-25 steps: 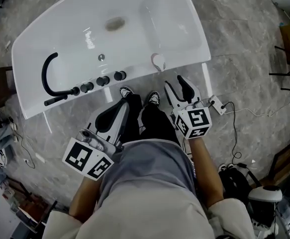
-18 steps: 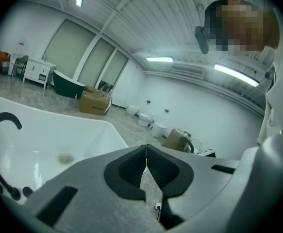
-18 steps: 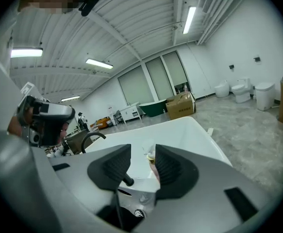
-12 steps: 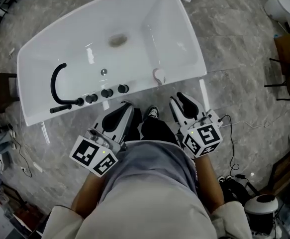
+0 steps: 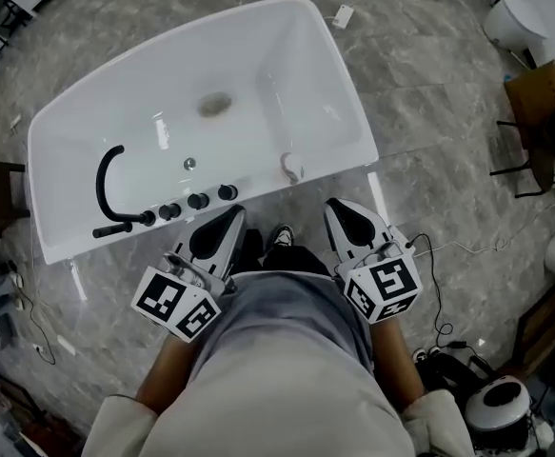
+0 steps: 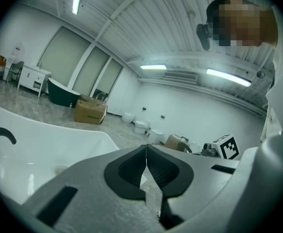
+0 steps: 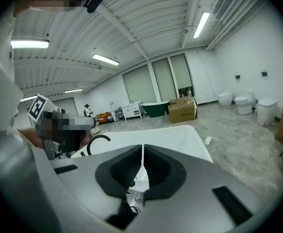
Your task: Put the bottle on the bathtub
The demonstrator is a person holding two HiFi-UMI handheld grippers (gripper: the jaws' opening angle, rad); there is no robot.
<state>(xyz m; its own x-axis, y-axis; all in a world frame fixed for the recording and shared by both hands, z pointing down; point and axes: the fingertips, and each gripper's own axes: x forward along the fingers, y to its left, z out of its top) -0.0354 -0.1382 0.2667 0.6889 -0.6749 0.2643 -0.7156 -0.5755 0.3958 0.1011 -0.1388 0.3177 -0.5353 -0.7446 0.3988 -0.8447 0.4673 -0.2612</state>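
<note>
The white bathtub (image 5: 77,131) fills the upper middle of the head view, on a grey stone floor. A small pale object (image 5: 288,168), which may be the bottle, rests on the tub's near rim; it is too small to tell for sure. My left gripper (image 5: 232,215) hangs just short of that rim, below the black knobs, shut and empty. My right gripper (image 5: 340,208) is level with it, right of the pale object, also shut and empty. The left gripper (image 6: 146,152) has its pads pressed together over the tub (image 6: 39,149). The right gripper (image 7: 142,154) is likewise shut before the tub (image 7: 180,132).
A curved black faucet (image 5: 104,174) and three black knobs (image 5: 198,201) sit on the tub's near rim, with a drain (image 5: 214,104) in the basin. A cable (image 5: 467,248) trails on the floor at right. A wooden chair (image 5: 544,122) stands far right. A cardboard box (image 6: 89,111) and toilets (image 7: 242,101) stand farther off.
The head view has shifted, so the tub sits lower and more fully in frame. Both grippers stay shut and empty, drawn slightly closer to the body.
</note>
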